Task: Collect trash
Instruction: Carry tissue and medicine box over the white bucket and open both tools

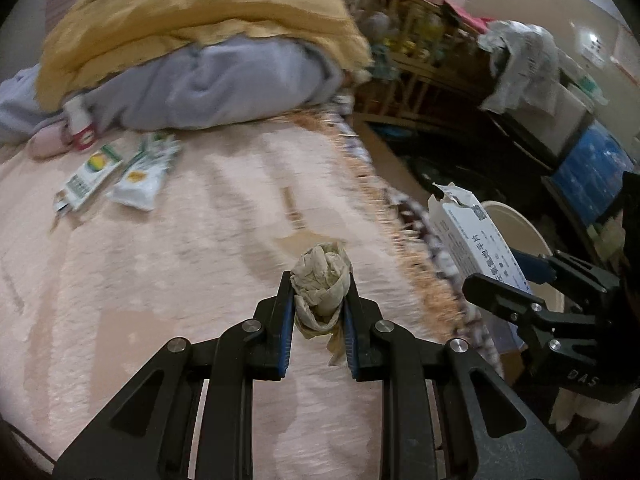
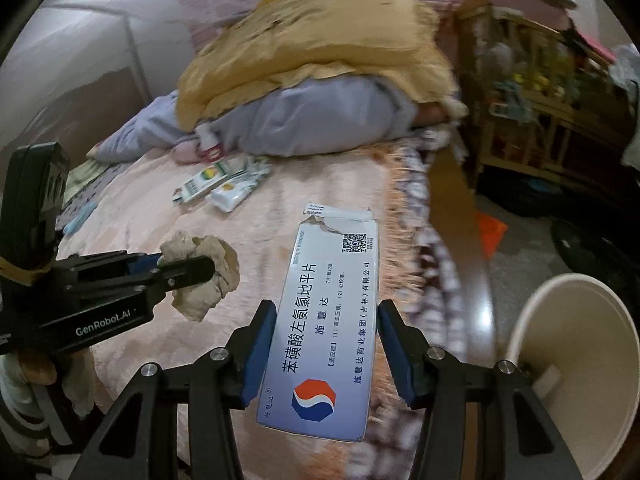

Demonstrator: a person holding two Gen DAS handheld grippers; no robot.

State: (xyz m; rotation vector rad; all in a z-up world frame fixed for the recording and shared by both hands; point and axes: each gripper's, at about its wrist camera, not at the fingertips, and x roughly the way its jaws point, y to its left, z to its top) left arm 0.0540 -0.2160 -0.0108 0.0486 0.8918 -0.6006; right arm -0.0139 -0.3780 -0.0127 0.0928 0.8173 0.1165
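Pink bedcover (image 1: 160,280) fills my left view, where my left gripper (image 1: 319,312) clamps a crumpled tissue (image 1: 320,280); only my right view shows the right gripper (image 2: 324,356) pinching a torn medicine box (image 2: 324,328) near the white bin (image 2: 576,368).

We count 2 grippers, the left gripper (image 1: 318,312) w/ 1 crumpled tissue wad (image 1: 322,286) in it and the right gripper (image 2: 325,354) w/ 1 torn medicine box (image 2: 326,332). On the bed we see 2 white-and-green packets (image 1: 90,178) (image 1: 146,174) side by side, plus 1 small white bottle w/ a red label (image 1: 80,126). Then 1 cream bin (image 2: 576,364) off the bed edge, 1 yellow blanket (image 2: 320,48) and 1 grey one (image 2: 320,120) under it.
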